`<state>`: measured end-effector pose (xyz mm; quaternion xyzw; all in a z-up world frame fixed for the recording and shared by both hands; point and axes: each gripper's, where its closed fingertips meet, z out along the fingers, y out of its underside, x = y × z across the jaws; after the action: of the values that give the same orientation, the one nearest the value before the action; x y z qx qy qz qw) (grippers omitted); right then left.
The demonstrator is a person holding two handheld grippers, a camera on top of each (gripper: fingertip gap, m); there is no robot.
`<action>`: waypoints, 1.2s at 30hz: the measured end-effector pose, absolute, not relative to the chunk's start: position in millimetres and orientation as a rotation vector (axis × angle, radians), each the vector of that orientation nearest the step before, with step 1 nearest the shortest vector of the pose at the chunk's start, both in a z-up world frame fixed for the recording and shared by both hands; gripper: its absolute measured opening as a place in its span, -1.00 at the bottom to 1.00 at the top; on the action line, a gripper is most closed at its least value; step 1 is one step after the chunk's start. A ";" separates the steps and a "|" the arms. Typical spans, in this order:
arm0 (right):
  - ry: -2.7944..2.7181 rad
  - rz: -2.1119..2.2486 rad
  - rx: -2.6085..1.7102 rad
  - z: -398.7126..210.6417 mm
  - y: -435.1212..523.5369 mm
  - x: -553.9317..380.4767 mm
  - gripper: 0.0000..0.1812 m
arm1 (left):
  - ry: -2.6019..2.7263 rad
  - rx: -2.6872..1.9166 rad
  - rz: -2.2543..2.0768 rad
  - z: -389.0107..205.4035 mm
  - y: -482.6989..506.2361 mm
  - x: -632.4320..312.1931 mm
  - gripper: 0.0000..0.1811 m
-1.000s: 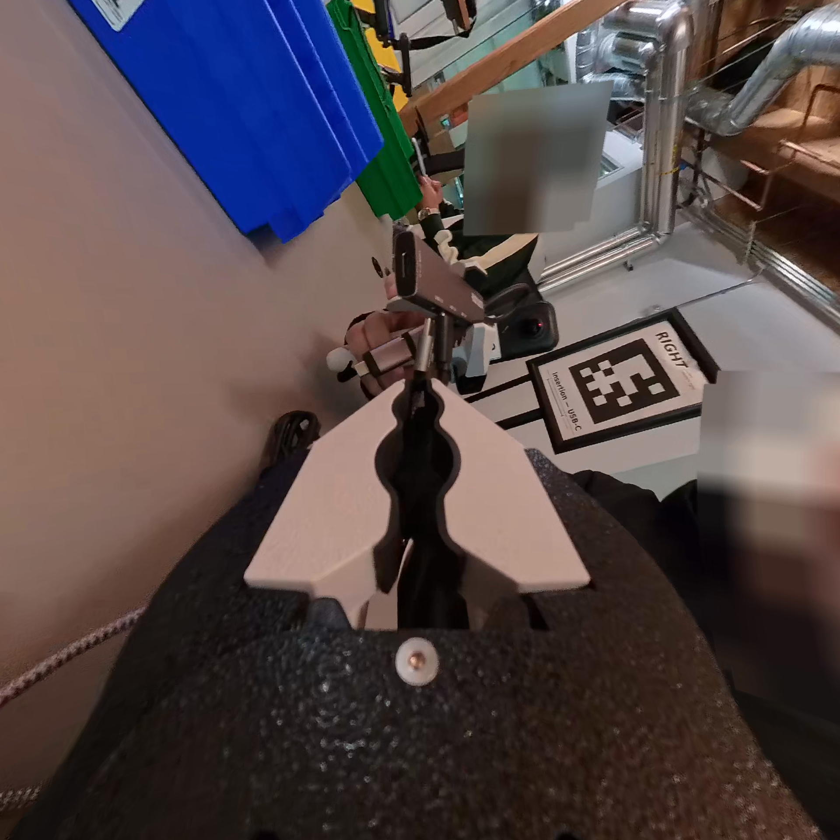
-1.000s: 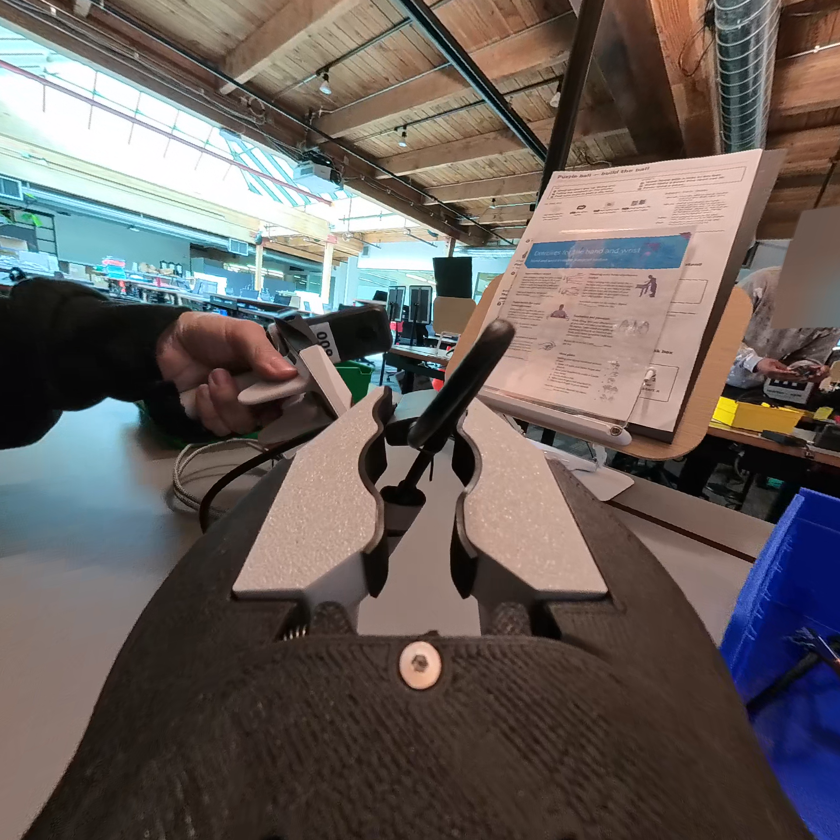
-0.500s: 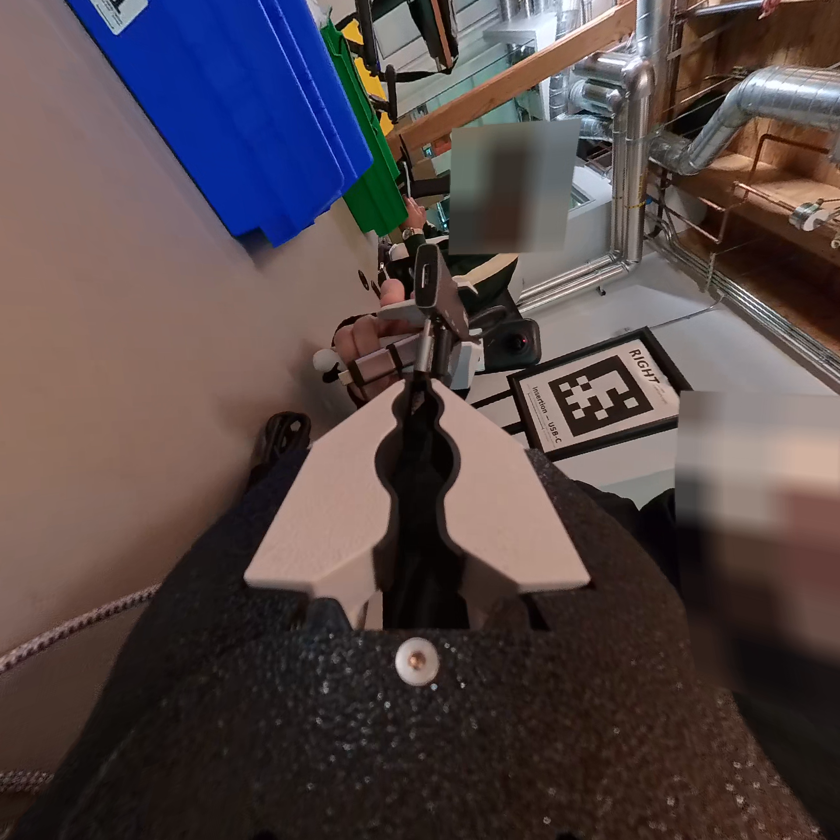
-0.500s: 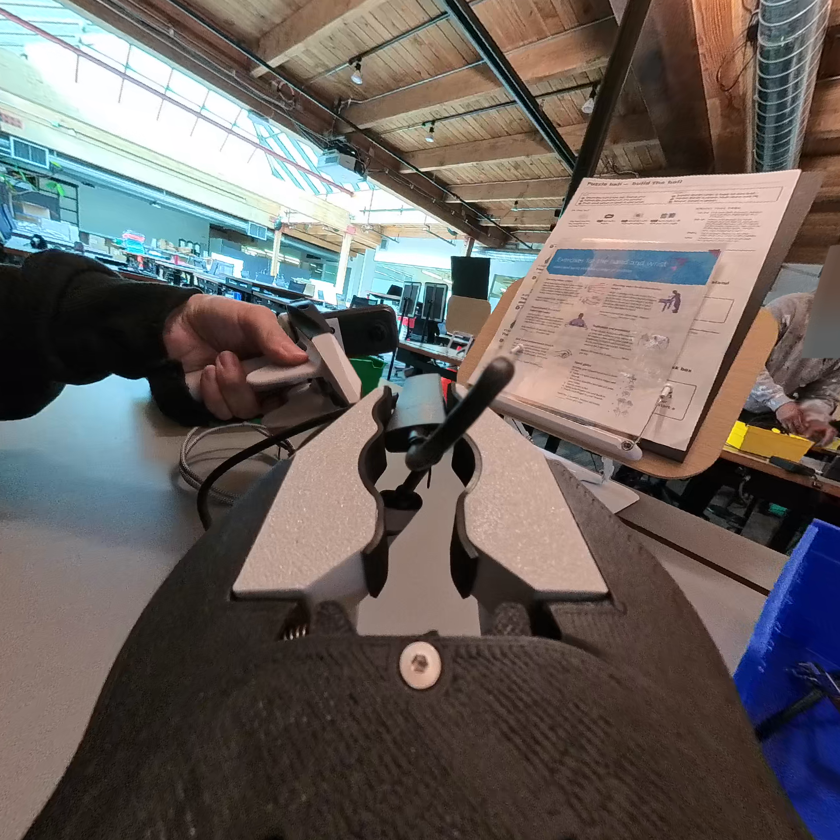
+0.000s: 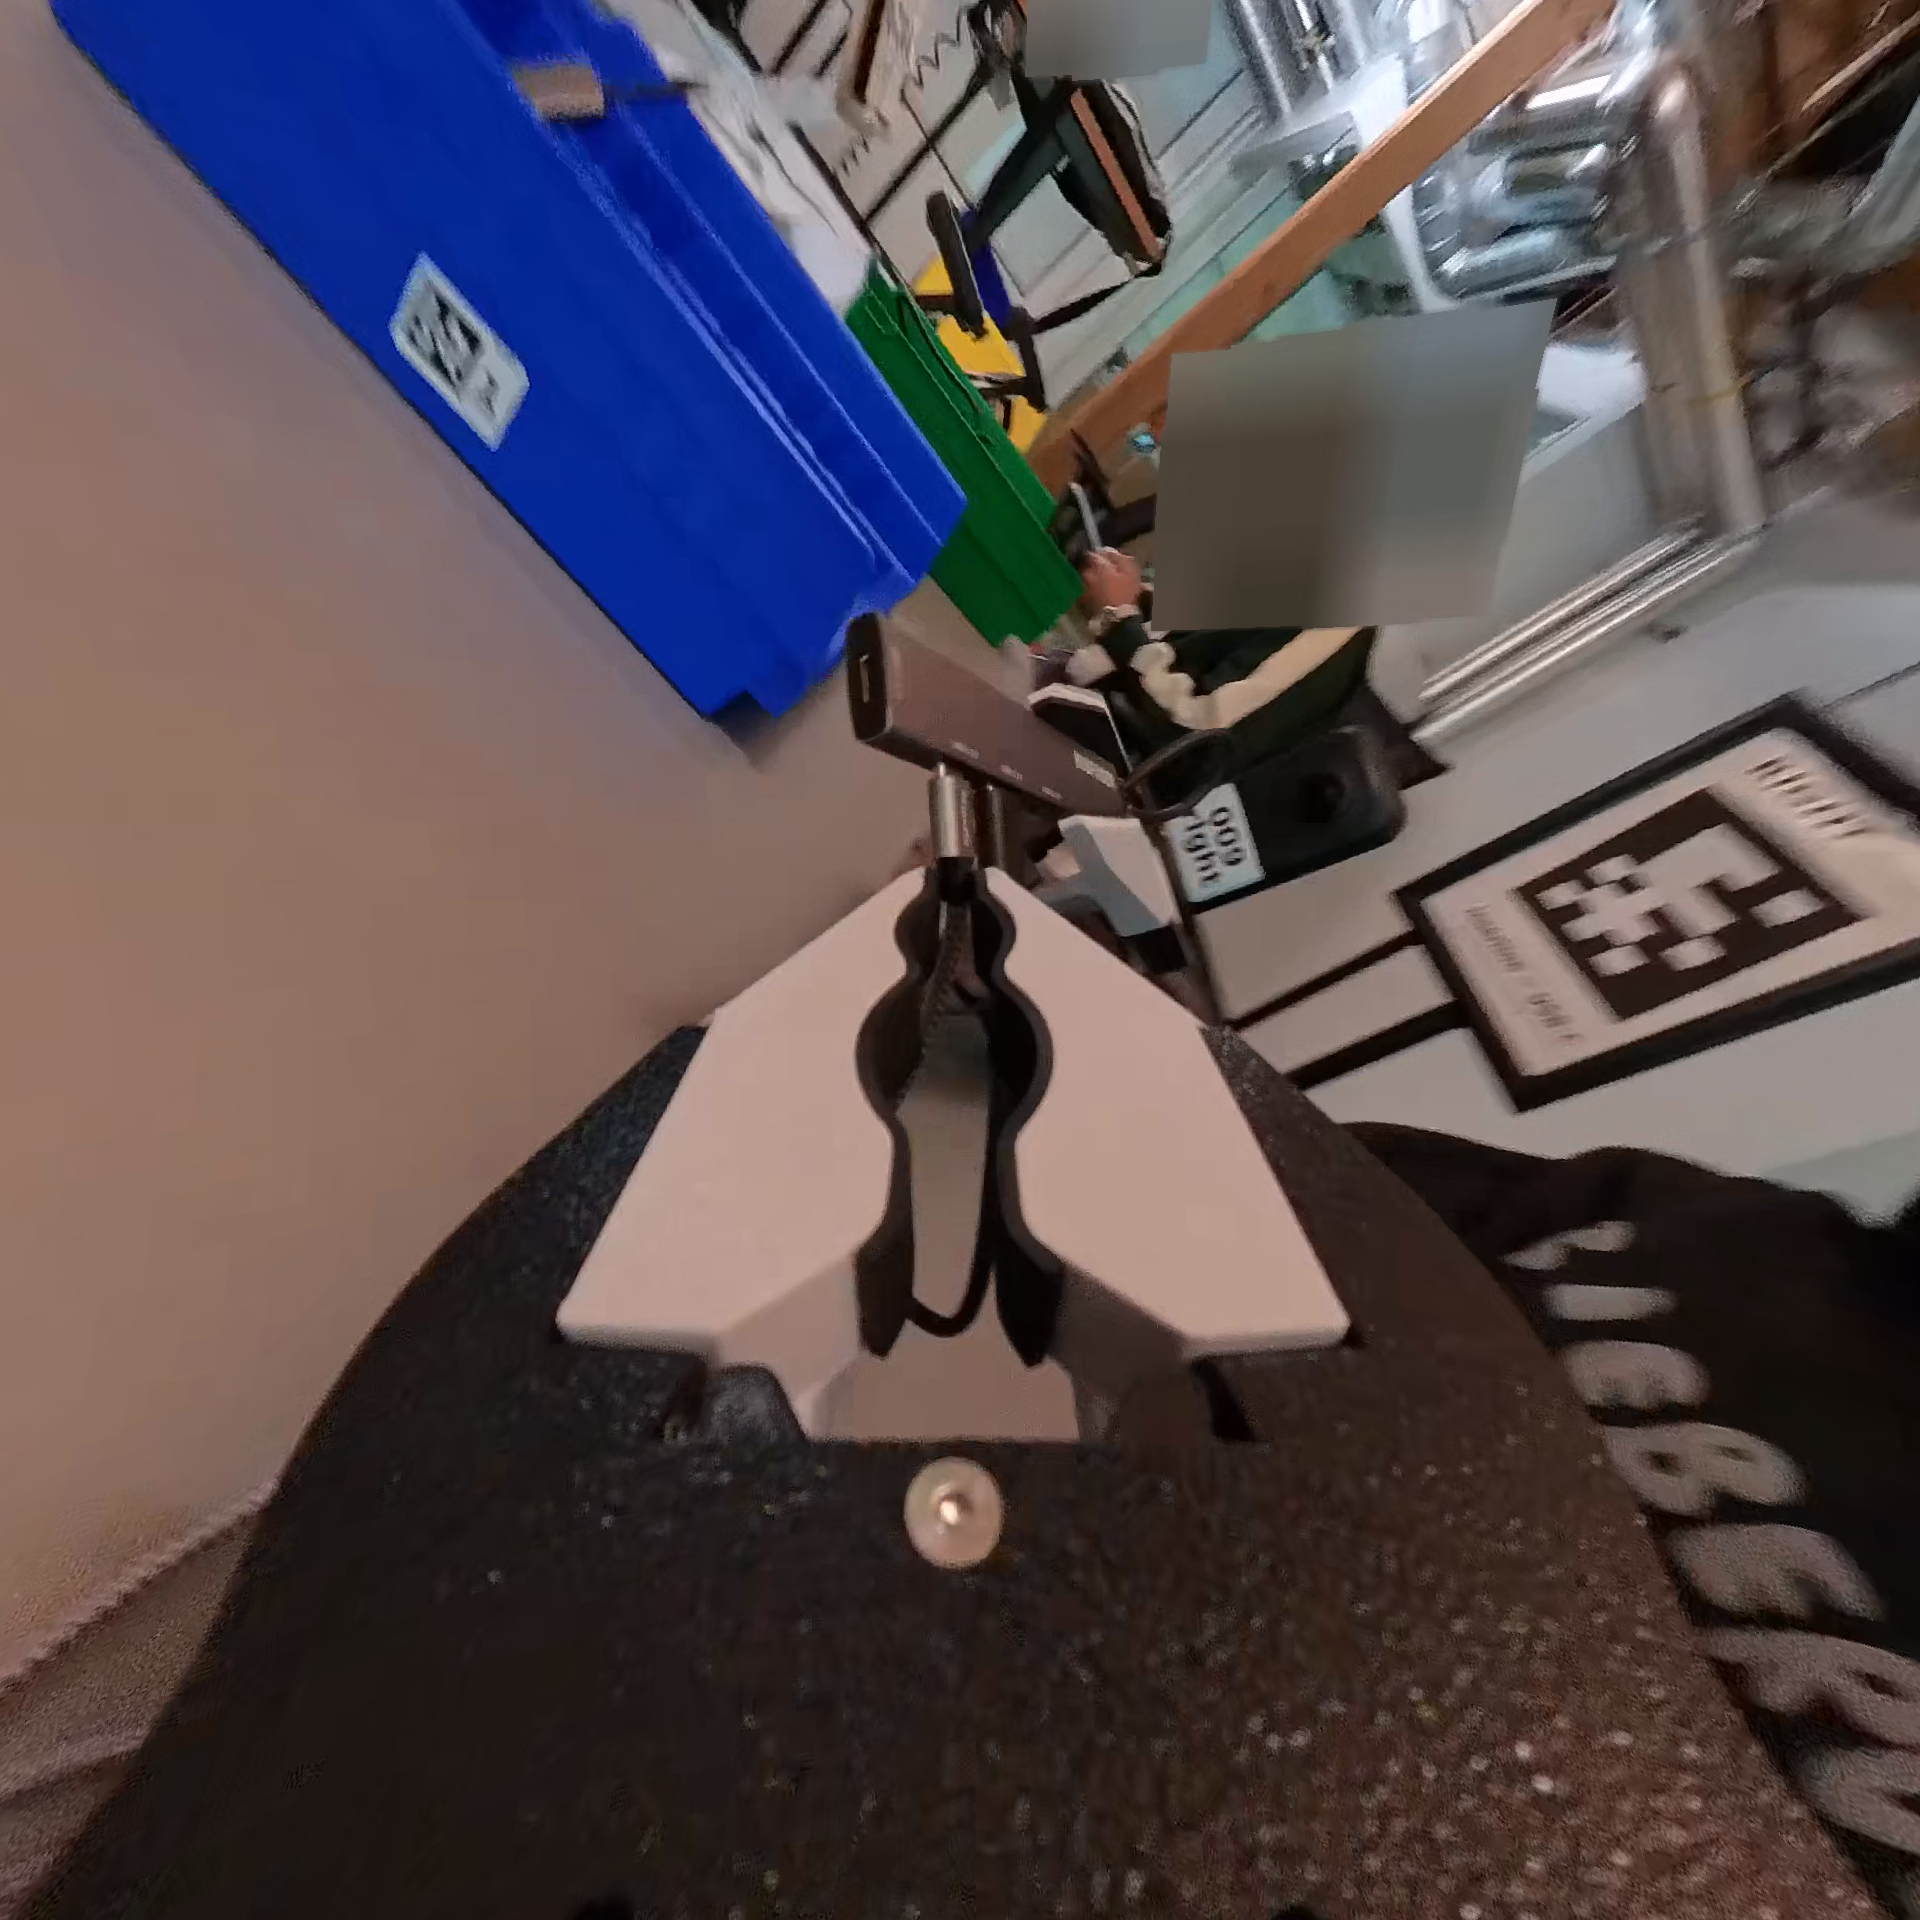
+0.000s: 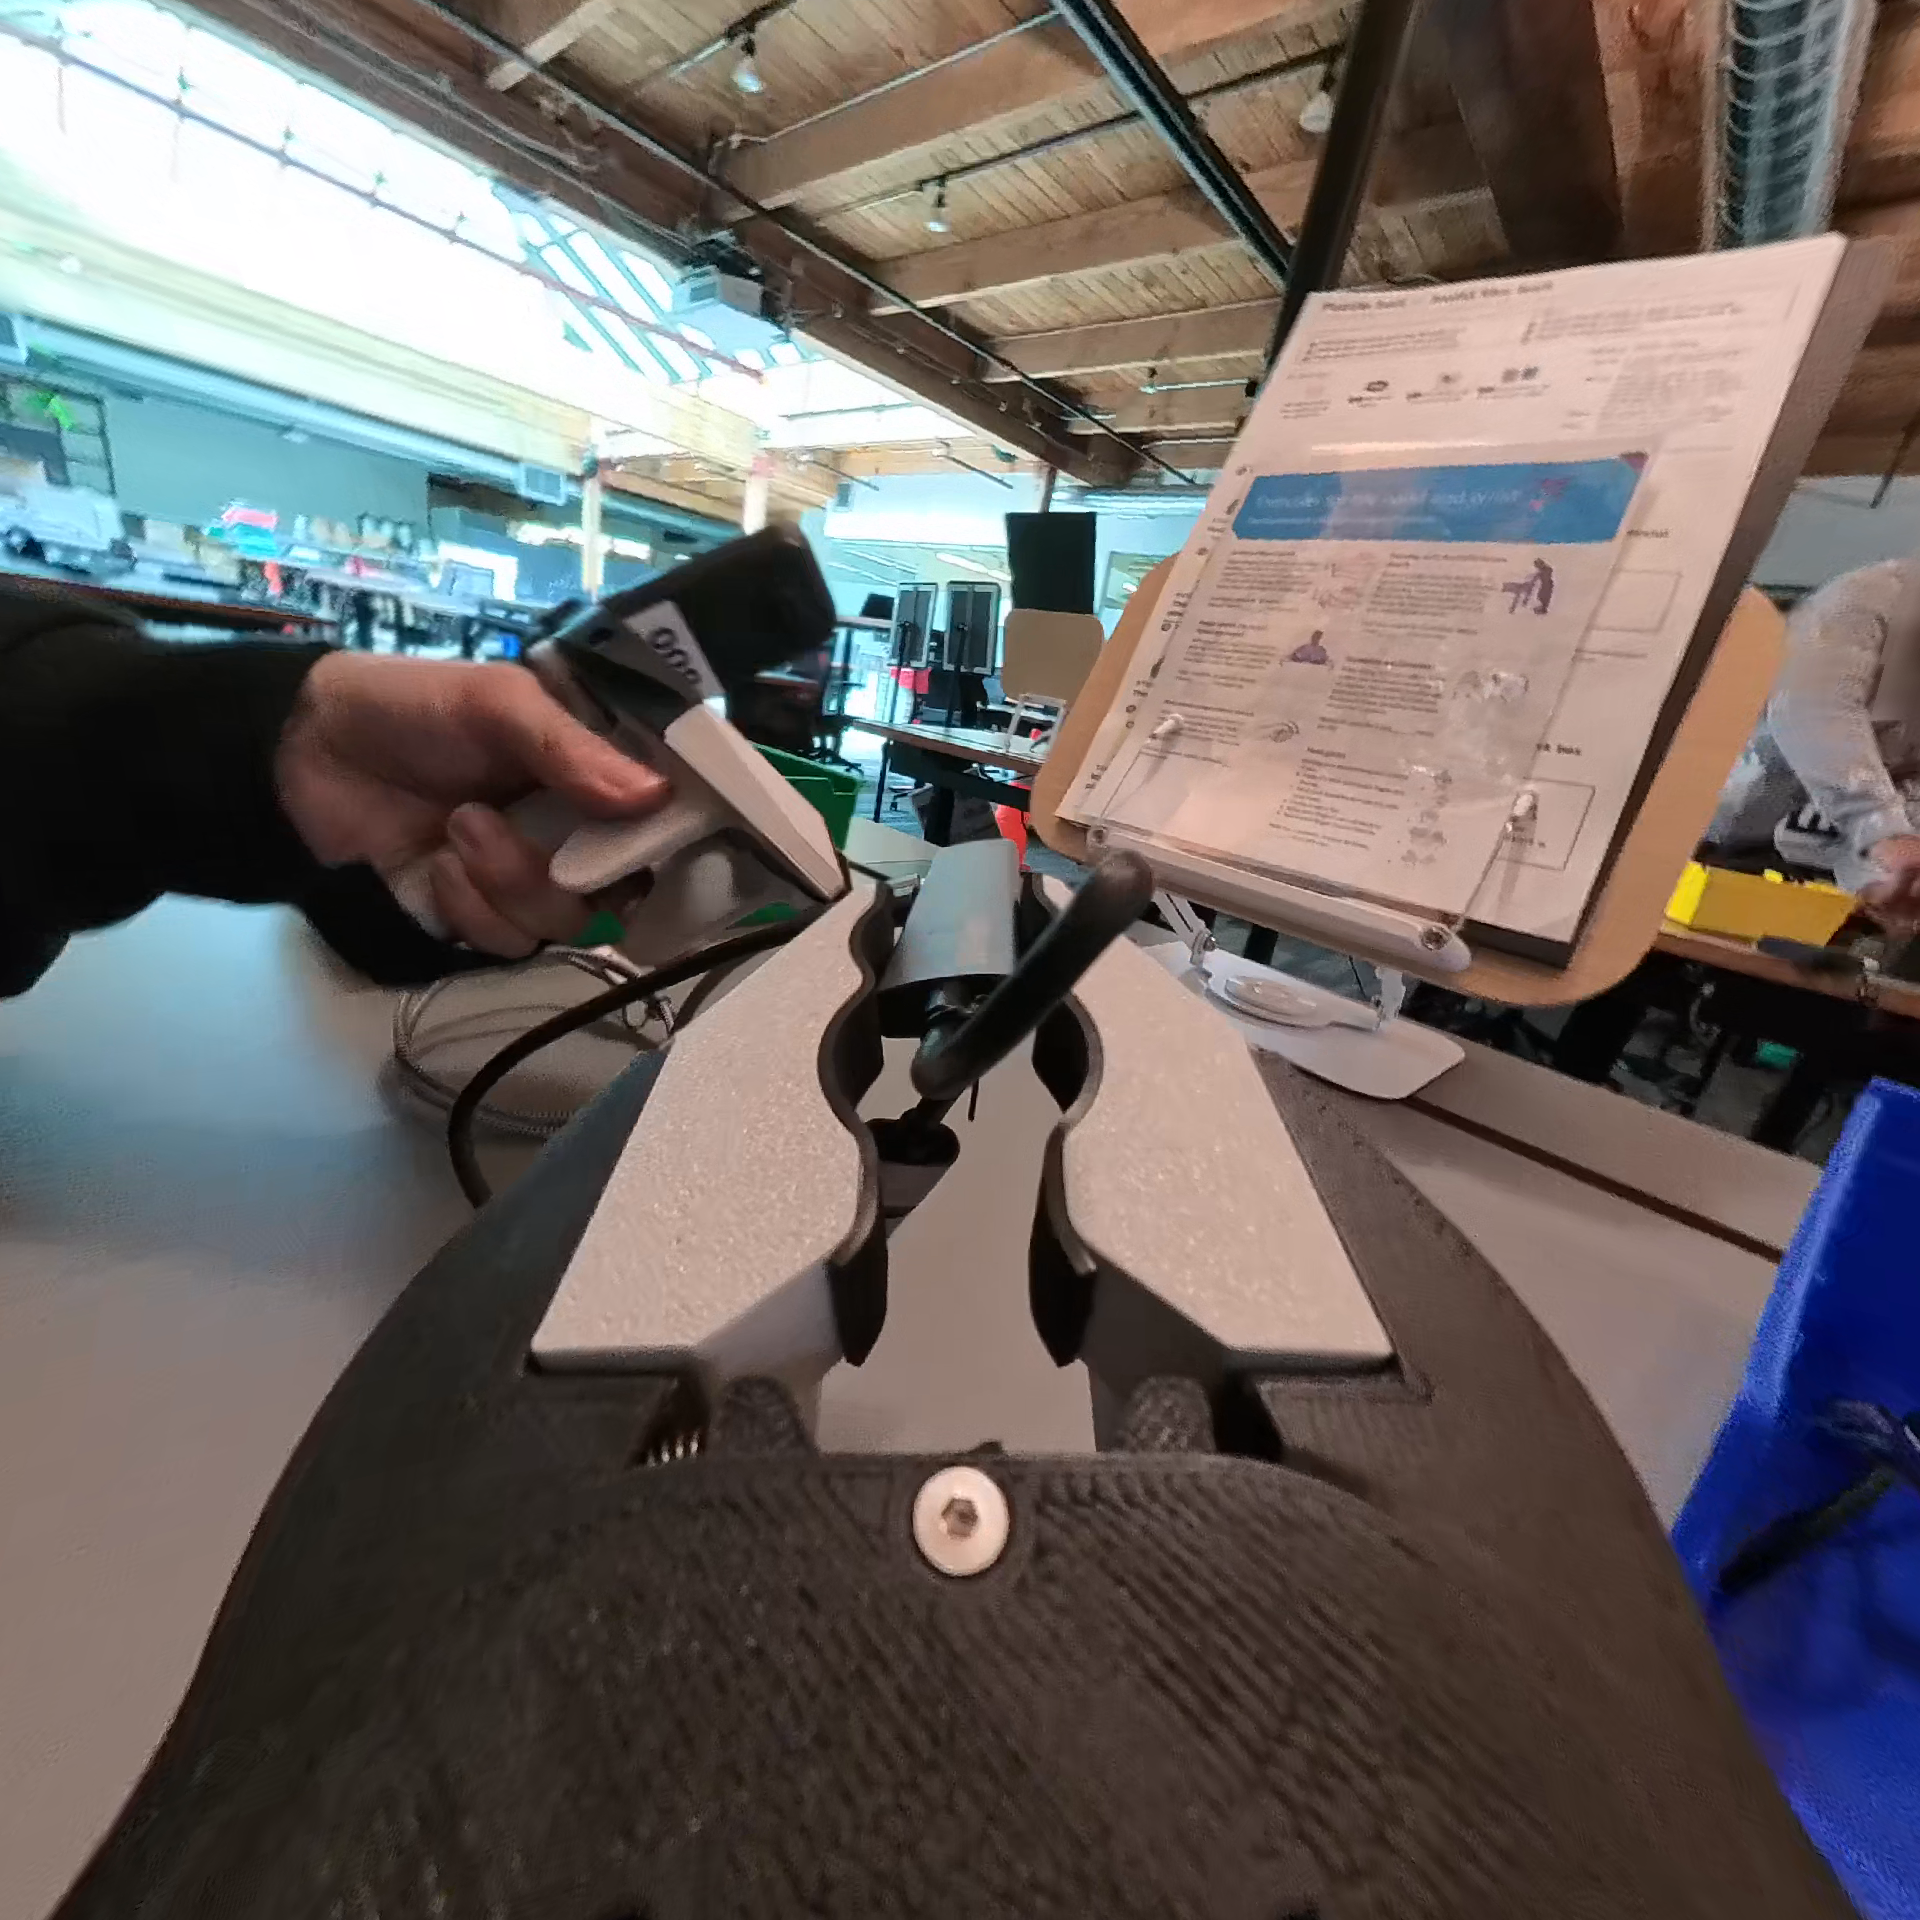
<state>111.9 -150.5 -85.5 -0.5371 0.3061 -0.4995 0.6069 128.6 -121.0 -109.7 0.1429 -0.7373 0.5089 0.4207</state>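
Observation:
My left gripper (image 5: 954, 896) is shut on a thin braided cable (image 5: 940, 1023), just behind its metal plug (image 5: 950, 821). The plug's tip meets the long side of a grey hub (image 5: 971, 727); how deep it sits is hidden. My right gripper (image 6: 958, 902) is shut on the same hub (image 6: 961, 920), gripping it at the fingertips. The hub's black lead (image 6: 1039, 971) loops up between the fingers. The left gripper also shows in the right wrist view (image 6: 748, 810), held by a hand (image 6: 447, 769), its tip close to my right fingertips.
A blue bin (image 5: 582, 343) and a green bin (image 5: 977, 488) stand on the grey table (image 5: 260, 831). A framed marker card (image 5: 1662, 914) lies near them. A document stand (image 6: 1455, 623) and a blue bin (image 6: 1829, 1455) are on the right. A braided cable coil (image 6: 488, 1049) lies at left. The tips of one gripper are about 5 cm away from the tips of the other.
The two grippers have come closer together. The hub has turned from end-on to side-on in the left wrist view. Both grips have held.

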 end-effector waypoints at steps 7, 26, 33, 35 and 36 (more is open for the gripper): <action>0.777 -1.174 -1.136 -76.9 -163.4 110.6 -0.74 | -2.093 0.132 1.834 -88.9 -135.3 130.9 -0.71; 0.732 -0.786 -1.016 -72.9 -148.9 103.3 -0.75 | -2.810 -1.729 2.380 -104.4 -136.3 132.2 -0.83; 0.736 -0.797 -1.057 -82.1 -148.9 105.7 -0.75 | -2.813 -2.110 2.366 -96.2 -137.5 135.6 -0.93; 0.712 -0.754 -1.063 -81.2 -144.4 103.2 -0.69 | -2.758 -2.245 2.312 -96.6 -135.6 133.9 -0.93; 0.717 -0.763 -1.065 -81.4 -144.8 103.8 -0.68 | -2.743 -2.301 2.275 -97.8 -134.7 133.7 -0.93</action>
<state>103.8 -144.8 -81.4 -0.4843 0.3261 -0.3472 0.7339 133.7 -134.7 -97.8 -0.4623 -0.5511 0.4570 -0.5231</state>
